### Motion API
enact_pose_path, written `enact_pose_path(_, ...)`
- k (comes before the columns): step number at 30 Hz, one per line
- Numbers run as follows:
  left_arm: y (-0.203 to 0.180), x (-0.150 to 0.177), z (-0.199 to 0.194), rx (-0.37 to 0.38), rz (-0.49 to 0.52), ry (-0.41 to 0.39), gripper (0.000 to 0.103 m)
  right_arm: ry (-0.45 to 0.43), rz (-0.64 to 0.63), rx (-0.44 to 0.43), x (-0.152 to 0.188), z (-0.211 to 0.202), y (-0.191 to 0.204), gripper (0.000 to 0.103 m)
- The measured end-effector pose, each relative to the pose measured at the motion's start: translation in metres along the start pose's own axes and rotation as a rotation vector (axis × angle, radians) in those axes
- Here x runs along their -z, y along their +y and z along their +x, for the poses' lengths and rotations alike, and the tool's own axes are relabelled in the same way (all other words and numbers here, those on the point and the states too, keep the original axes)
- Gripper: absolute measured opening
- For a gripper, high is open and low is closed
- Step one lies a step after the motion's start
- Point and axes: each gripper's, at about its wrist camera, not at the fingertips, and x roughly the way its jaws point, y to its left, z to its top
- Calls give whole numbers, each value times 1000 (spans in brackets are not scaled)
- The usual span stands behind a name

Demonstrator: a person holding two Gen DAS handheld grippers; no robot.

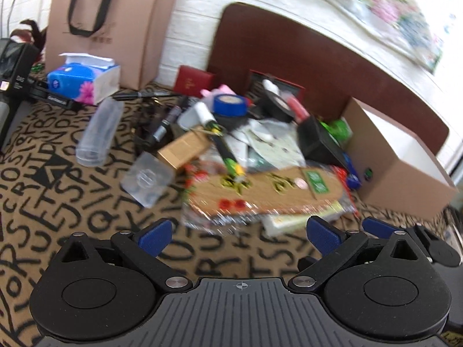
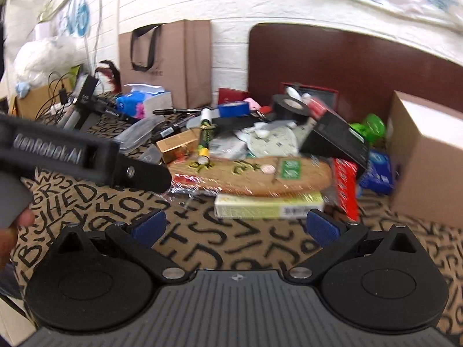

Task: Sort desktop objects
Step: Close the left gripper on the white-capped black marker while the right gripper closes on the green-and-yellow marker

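Note:
A heap of desktop objects lies on the letter-print cloth. It holds a flat wrapped wooden board (image 1: 260, 193) (image 2: 251, 173), a blue tape roll (image 1: 230, 104) (image 2: 233, 108), a black tape roll (image 2: 290, 107), a gold box (image 1: 182, 147) (image 2: 175, 142), a green-yellow marker (image 1: 228, 156), a black box (image 2: 335, 138) and a green-yellow carton (image 2: 269, 205). My left gripper (image 1: 240, 235) is open and empty, just short of the board. My right gripper (image 2: 235, 228) is open and empty, just short of the carton. The left gripper's body (image 2: 81, 156) shows at the left of the right wrist view.
An open cardboard box (image 1: 399, 170) (image 2: 425, 156) stands at the right. A paper bag (image 1: 107, 29) and a tissue pack (image 1: 84, 82) stand at the back left. Clear plastic containers (image 1: 98, 133) lie left of the heap. A dark brown board (image 1: 303, 57) leans on the wall.

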Motion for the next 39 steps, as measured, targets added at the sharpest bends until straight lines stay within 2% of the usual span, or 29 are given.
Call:
enact_pose_path(6,8,-30,17,15,-3,-33,103,-23,-43,-24,-18,32,6,101)
enact_pose_path(12,8,-52,52,42,-3,11,101,-33,-91,-48,-33,67,12,93)
enact_pose_path(16,14,-62,70,54,-23,28,98,-24,-112,-54,-39,88,16,77)
enact_pose_path(21,20,-72,92,62,-29,72,86,-4,-121,-68,-46,116,20,60)
enact_pose_path(26,26,-78,108,45,-39,93,85,15,-124,-89,-52,136,25,42)
enact_pose_path(29,26,-80,109,54,-46,98,84,31,-111,-101,-53,142,25,19)
enact_pose_path(36,23,-77,107,48,-50,107,83,48,-112,-90,-51,128,25,18)
enact_pose_path(39,20,-74,102,68,-61,123,83,55,-107,-84,-48,119,24,18)
